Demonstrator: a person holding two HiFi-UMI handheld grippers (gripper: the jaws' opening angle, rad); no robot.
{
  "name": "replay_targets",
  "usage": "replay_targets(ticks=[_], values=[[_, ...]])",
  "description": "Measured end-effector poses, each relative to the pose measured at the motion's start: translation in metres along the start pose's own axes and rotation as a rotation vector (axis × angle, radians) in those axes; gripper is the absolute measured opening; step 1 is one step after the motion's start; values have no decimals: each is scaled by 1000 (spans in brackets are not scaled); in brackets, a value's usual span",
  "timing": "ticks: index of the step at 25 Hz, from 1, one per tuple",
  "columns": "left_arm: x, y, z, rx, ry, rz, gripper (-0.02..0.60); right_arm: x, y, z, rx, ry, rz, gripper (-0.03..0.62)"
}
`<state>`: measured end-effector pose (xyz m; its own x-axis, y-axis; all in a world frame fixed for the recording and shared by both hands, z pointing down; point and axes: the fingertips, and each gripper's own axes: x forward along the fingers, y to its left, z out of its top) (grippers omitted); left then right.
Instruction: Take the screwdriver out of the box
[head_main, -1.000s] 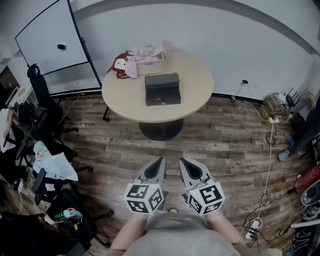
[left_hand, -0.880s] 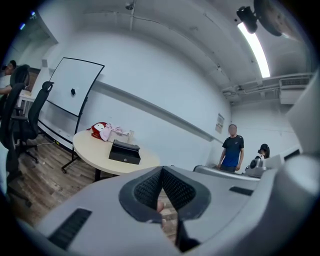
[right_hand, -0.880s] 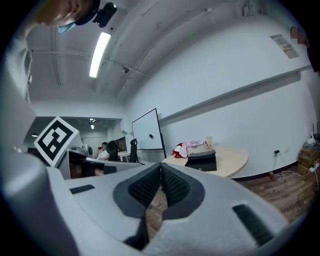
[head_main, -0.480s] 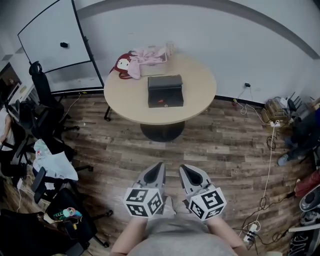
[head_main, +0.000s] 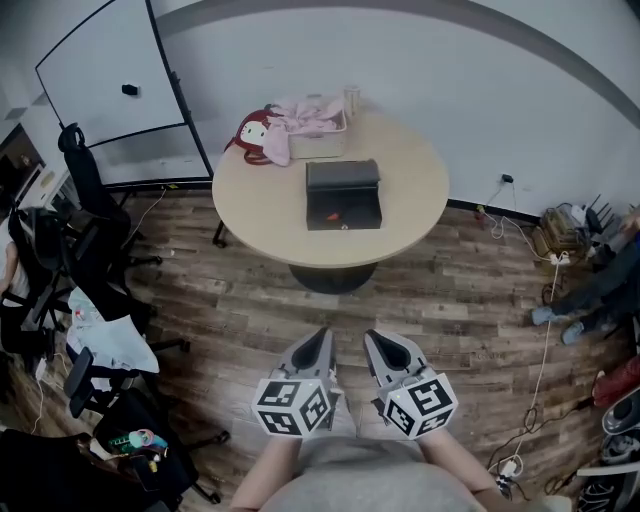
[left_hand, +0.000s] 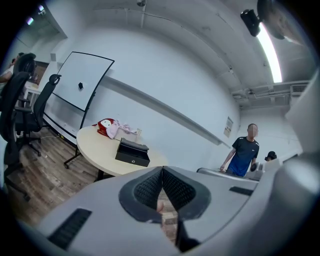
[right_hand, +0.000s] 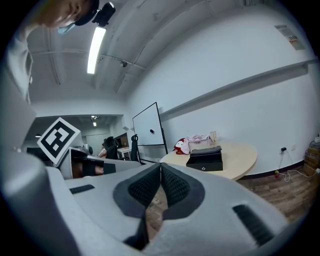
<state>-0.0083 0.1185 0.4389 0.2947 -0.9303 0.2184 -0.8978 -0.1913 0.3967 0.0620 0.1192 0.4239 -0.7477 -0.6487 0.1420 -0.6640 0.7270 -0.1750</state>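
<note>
The round, smooth beige counter (head_main: 400, 215) carries a black rectangular box (head_main: 343, 194) near its middle. From the head view a small red mark (head_main: 333, 213) shows on it, but the screwdriver itself cannot be made out. Soft pink cloth (head_main: 305, 118) lies at the counter's far edge. The left tongs (head_main: 318, 342) and right tongs (head_main: 374, 342), ribbed dark pads in grey shells, are closed on nothing. Only the left gripper view shows a person (left_hand: 243, 154) in a dark shirt

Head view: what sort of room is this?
Probably an office or meeting room: a whiteboard by the wall, a round table with a black box on it, and office chairs.
</note>
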Motion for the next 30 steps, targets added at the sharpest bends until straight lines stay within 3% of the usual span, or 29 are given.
replay_targets(ticks=[19,30], values=[[155,82,88,27,24,-56,3,170,-91,60,-12,-13,-37,2],[224,133,118,44,36,-83,3,249,-127,79,-24,-29,-65,2]])
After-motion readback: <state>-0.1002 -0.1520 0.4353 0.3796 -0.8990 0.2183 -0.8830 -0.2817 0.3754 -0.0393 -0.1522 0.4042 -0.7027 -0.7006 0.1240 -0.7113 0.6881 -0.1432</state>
